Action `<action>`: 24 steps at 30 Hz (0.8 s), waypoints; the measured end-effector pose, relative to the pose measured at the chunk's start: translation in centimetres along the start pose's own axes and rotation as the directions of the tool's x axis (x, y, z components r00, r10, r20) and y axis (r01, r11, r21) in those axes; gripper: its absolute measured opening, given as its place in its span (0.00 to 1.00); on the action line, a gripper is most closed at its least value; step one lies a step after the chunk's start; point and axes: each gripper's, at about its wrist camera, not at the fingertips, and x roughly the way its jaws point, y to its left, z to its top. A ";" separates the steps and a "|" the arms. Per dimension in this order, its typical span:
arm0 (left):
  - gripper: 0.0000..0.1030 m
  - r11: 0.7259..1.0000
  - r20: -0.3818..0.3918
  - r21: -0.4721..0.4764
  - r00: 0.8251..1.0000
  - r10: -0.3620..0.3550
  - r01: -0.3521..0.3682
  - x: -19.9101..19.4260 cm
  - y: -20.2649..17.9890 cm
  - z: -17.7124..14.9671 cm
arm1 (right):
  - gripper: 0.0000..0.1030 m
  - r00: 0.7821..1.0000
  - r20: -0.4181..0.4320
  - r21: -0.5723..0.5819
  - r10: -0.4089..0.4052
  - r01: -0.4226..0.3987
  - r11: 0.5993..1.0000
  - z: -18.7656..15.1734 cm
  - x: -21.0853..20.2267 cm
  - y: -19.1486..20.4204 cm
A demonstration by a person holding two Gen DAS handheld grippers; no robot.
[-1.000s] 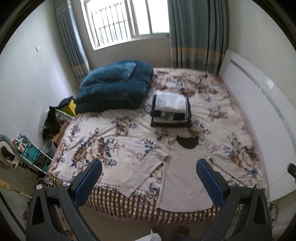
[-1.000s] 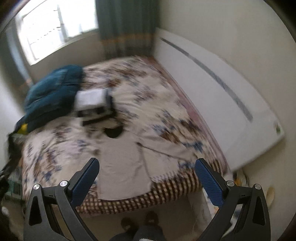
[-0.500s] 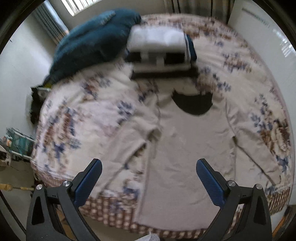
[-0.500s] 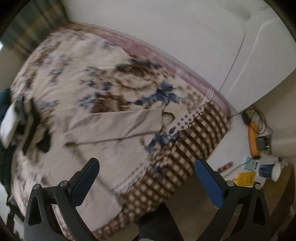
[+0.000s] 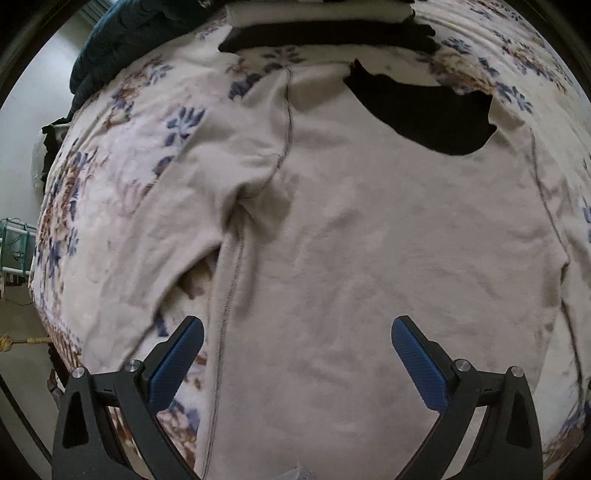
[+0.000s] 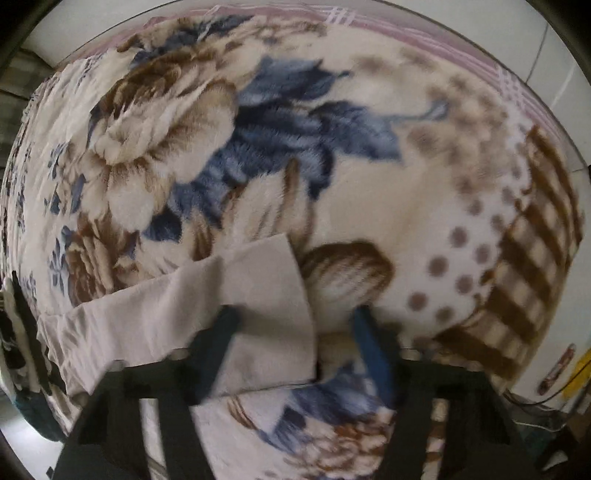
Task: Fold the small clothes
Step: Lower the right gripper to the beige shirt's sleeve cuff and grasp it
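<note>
A beige long-sleeved shirt with a dark neckline lies flat on the floral bed blanket. My left gripper is open, low over the shirt's left side seam and body. In the right wrist view the shirt's sleeve end lies on the blanket. My right gripper is open, its jaws straddling the cuff, one finger over the sleeve and one beside it. The view is blurred.
A stack of folded clothes sits beyond the collar. A dark blue duvet lies at the far left. The blanket's checked border marks the bed edge, with floor clutter past it.
Both grippers have dropped toward the bed. The left has closed in on the shirt body. The right has swung to the sleeve end and its jaws have narrowed around the cuff.
</note>
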 end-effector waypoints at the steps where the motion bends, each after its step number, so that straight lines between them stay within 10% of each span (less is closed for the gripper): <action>1: 1.00 1.000 -0.003 0.008 1.000 -0.004 0.004 0.3 -0.1 -0.1 | 0.21 1.000 0.027 -0.010 0.005 -0.005 1.000 -0.3 -0.2 0.2; 2: 1.00 1.000 -0.005 0.011 1.000 -0.006 0.006 0.4 -0.2 0.0 | 0.07 0.999 0.046 -0.016 0.001 0.000 1.000 -0.5 -0.5 0.2; 10: 1.00 0.999 0.001 0.014 1.000 -0.029 0.029 0.9 0.8 0.6 | 0.08 0.997 0.070 0.052 0.024 -0.028 0.998 -1.2 -2.4 -2.1; 14: 1.00 0.999 0.002 0.001 0.999 -0.038 0.038 1.3 1.7 0.8 | 0.53 0.996 -0.018 0.095 0.083 -0.081 0.992 -0.7 -0.9 -2.1; 17: 1.00 0.999 -0.002 -0.005 0.999 -0.042 0.042 1.6 2.3 0.8 | 0.55 0.988 -0.043 0.168 0.148 -0.139 0.976 -0.5 0.6 -3.2; 19: 1.00 0.999 -0.006 -0.014 0.999 -0.049 0.049 1.7 2.9 0.6 | 0.45 0.987 -0.006 0.185 0.161 -0.157 0.970 -0.7 0.5 -3.2; 21: 1.00 0.998 -0.006 -0.025 0.999 -0.054 0.054 1.6 3.4 0.4 | 0.07 0.987 0.034 0.167 0.156 -0.160 0.973 -1.1 -0.5 -2.8; 24: 1.00 0.997 -0.006 -0.047 0.998 -0.062 0.062 1.1 4.9 -0.1 | 0.07 0.984 0.094 0.083 0.150 -0.158 0.984 -2.1 -3.2 -0.4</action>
